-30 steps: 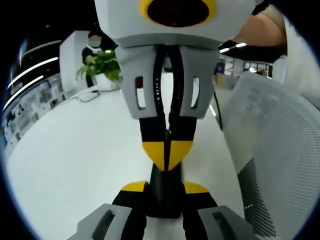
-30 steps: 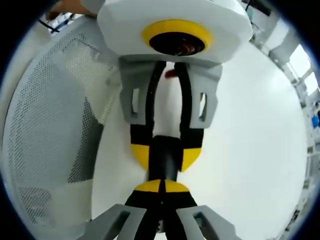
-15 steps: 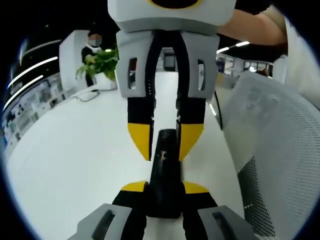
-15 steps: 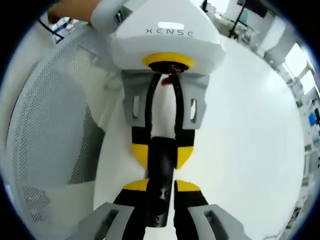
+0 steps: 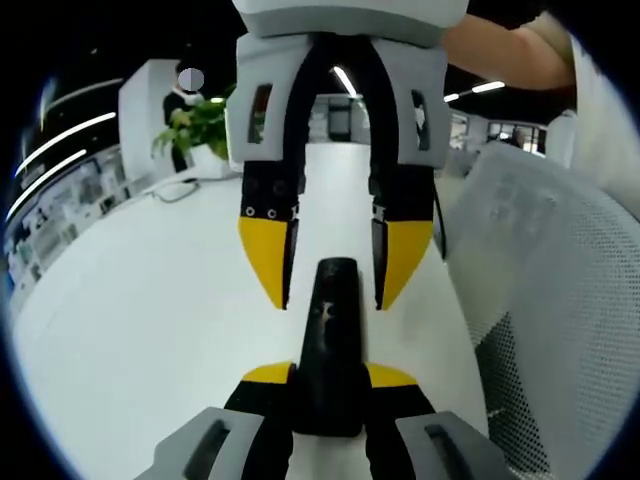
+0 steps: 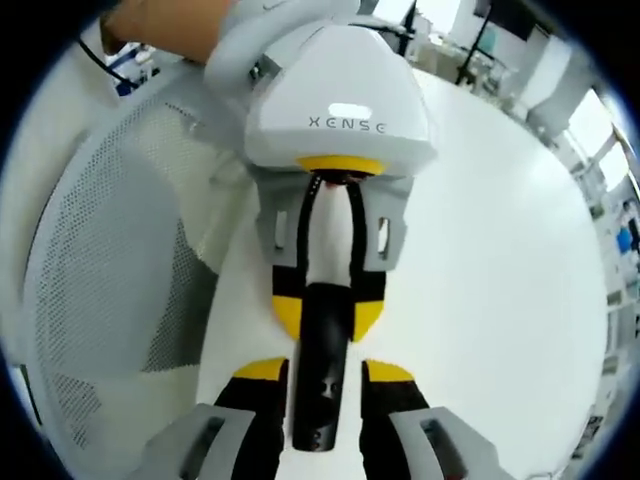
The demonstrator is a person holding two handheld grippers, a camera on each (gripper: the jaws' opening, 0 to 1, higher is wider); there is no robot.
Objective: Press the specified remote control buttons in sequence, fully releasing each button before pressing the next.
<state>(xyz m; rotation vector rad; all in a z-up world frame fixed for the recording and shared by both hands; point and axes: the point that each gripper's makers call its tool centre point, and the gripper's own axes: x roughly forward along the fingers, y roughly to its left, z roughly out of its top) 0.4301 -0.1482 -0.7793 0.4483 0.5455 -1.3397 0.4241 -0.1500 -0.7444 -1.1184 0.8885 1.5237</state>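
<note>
You hold the black remote control [image 5: 328, 340] pinched at 1 end between the jaws of your left gripper [image 5: 330, 378]. Its long axis runs straight out along those jaws, the free end pointing toward your right gripper [image 5: 330, 262]. That gripper hovers at the remote's free end with its 2 yellow-tipped jaws spread wide, 1 on either side.

Left of the remote, the white table [image 5: 140, 300] offers broad bare surface up to a potted plant [image 5: 200, 130] near its far edge. Right of the remote, a white mesh chair back [image 5: 560, 300] stands close by the table's edge.

In the right gripper view, the remote [image 6: 325, 365] lies between the parted jaws of your right gripper [image 6: 326, 372], with the left gripper [image 6: 328, 312] clamping its far end.
</note>
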